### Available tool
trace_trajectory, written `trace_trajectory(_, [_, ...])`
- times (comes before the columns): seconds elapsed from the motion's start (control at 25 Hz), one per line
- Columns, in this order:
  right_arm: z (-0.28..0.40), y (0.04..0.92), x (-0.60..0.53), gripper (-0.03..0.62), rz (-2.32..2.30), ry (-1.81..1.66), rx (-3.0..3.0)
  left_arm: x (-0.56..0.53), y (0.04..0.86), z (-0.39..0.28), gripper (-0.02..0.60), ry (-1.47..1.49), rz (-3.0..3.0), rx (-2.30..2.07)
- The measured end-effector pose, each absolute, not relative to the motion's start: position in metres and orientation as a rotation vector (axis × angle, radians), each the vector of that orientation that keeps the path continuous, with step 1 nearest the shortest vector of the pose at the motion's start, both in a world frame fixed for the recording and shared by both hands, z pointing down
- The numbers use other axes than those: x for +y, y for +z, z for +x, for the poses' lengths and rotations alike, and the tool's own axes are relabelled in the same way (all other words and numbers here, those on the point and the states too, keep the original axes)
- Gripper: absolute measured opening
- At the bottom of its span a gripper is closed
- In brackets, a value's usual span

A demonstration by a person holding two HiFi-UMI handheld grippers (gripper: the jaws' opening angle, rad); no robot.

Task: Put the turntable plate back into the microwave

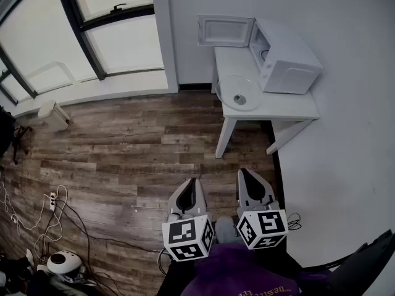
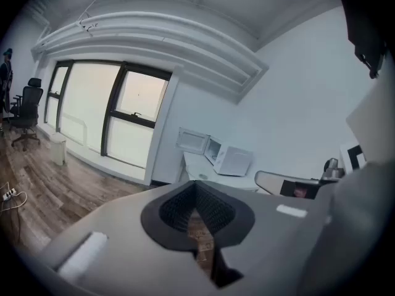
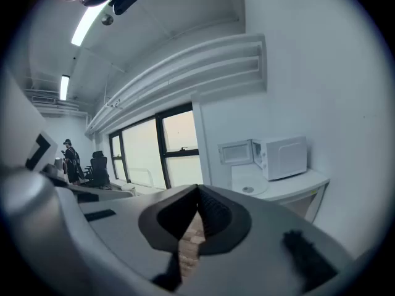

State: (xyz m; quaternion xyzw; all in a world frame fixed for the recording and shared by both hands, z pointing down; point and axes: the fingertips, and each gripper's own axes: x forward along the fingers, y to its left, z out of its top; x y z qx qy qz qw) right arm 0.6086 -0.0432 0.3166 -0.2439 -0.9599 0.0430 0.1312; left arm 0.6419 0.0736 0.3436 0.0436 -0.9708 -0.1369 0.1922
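Note:
A white microwave (image 1: 285, 57) stands on a small white table (image 1: 290, 106) by the wall, its door (image 1: 224, 29) swung open to the left. The clear glass turntable plate (image 1: 239, 94) lies flat on the table in front of the microwave, near the table's left edge. Both grippers are far from the table, held low over the wooden floor. My left gripper (image 1: 190, 189) is shut with nothing in it. My right gripper (image 1: 251, 182) beside it is shut and empty too. The right gripper view shows the microwave (image 3: 282, 156) and the plate (image 3: 249, 187) ahead.
Large windows (image 1: 74, 36) fill the left wall, with a small white bin (image 1: 54, 114) below them. Cables and a power strip (image 1: 52, 201) lie on the floor at the left. A dark chair (image 1: 370, 258) stands at the lower right. A person (image 3: 70, 159) stands far off by office chairs.

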Motion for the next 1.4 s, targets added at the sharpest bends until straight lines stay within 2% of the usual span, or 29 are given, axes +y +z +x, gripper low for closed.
trace_trajectory(0.44, [0.532, 0.335, -0.014, 0.000, -0.715, 0.115, -2.793, 0.111, 0.363, 0.572, 0.005, -0.452, 0.064, -2.730])
trace_trajectory(0.68, [0.432, 0.338, 0.006, 0.000, -0.738, 0.163, -2.779, 0.142, 0.360, 0.482, 0.005, -0.344, 0.044, -2.737])
trace_trajectory(1.0, [0.294, 0.326, 0.016, 0.000, -0.713, 0.148, -2.809, 0.168, 0.322, 0.348, 0.005, -0.348, 0.018, -2.879])
trace_trajectory(1.4, [0.214, 0.329, 0.008, 0.001, -0.598, 0.141, -2.822, 0.173, 0.323, 0.260, 0.005, -0.377, 0.040, -2.852])
